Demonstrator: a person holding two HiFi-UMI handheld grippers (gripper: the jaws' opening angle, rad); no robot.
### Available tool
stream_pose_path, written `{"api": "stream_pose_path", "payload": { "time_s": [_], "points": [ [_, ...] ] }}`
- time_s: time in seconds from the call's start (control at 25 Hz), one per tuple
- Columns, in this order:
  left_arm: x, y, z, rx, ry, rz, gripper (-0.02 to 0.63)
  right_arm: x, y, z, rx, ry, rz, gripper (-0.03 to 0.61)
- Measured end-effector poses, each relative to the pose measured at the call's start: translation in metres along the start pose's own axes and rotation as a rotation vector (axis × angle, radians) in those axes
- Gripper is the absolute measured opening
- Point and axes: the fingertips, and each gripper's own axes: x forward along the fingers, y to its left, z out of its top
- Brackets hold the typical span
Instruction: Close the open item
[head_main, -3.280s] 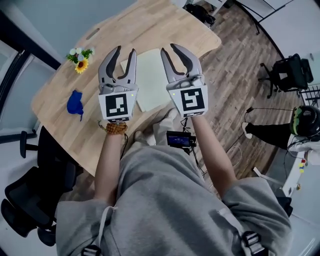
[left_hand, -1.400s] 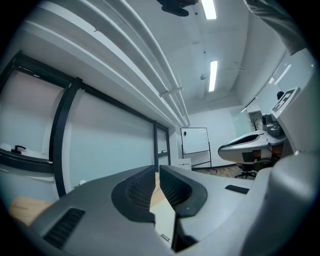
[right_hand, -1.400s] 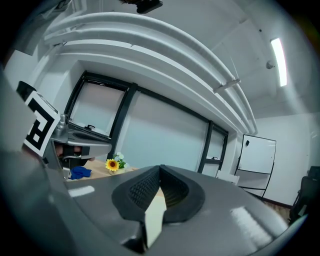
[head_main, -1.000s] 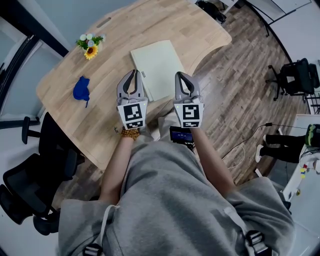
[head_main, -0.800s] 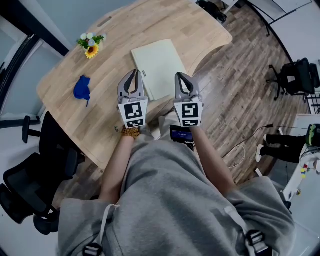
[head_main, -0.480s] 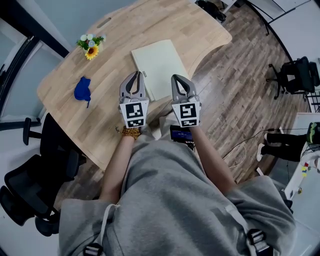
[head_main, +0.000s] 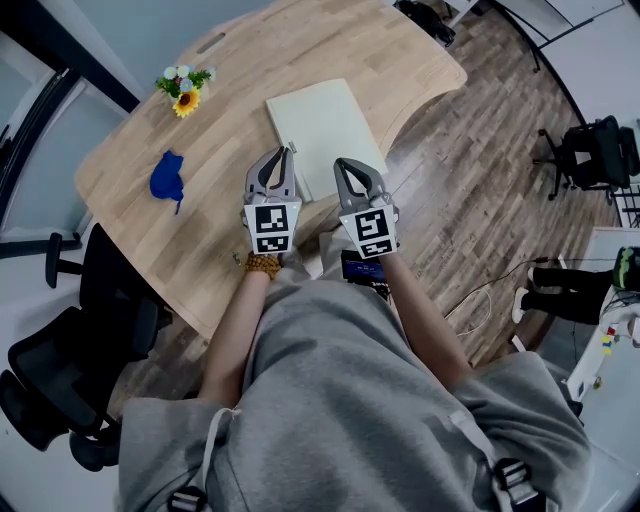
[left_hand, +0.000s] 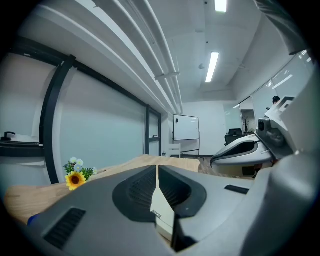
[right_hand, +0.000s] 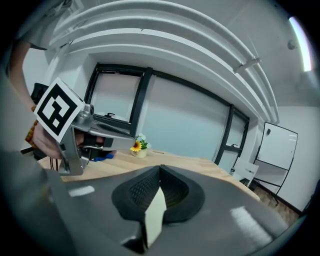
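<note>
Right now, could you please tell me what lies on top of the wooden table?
A flat pale folder, a small flower bunch and a blue object lie on the table. The left gripper and right gripper hide some of its near edge.

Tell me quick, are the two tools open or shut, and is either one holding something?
Left tool: shut, holding nothing.
Right tool: shut, holding nothing.

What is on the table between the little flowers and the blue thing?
Nothing. In the head view, only bare wooden table lies between the flowers and the blue thing.
</note>
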Motion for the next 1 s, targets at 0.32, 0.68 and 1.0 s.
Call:
{"api": "stream_pose_path", "payload": {
  "time_s": [0.32, 0.68, 1.0],
  "points": [
    [-0.002, 0.003, -0.009, -0.017, 0.025, 0.007, 0.023, 0.004, 0.012, -0.010, -0.013, 0.028, 0.049, 0.011],
    [-0.006, 0.001, -0.024, -0.037, 0.059, 0.004, 0.023, 0.002, 0.020, -0.029, -0.018, 0.068, 0.085, 0.011],
    [-0.008, 0.001, -0.052, -0.068, 0.133, 0.001, 0.022, 0.000, 0.019, -0.054, -0.018, 0.115, 0.107, 0.011]
  ]
}}
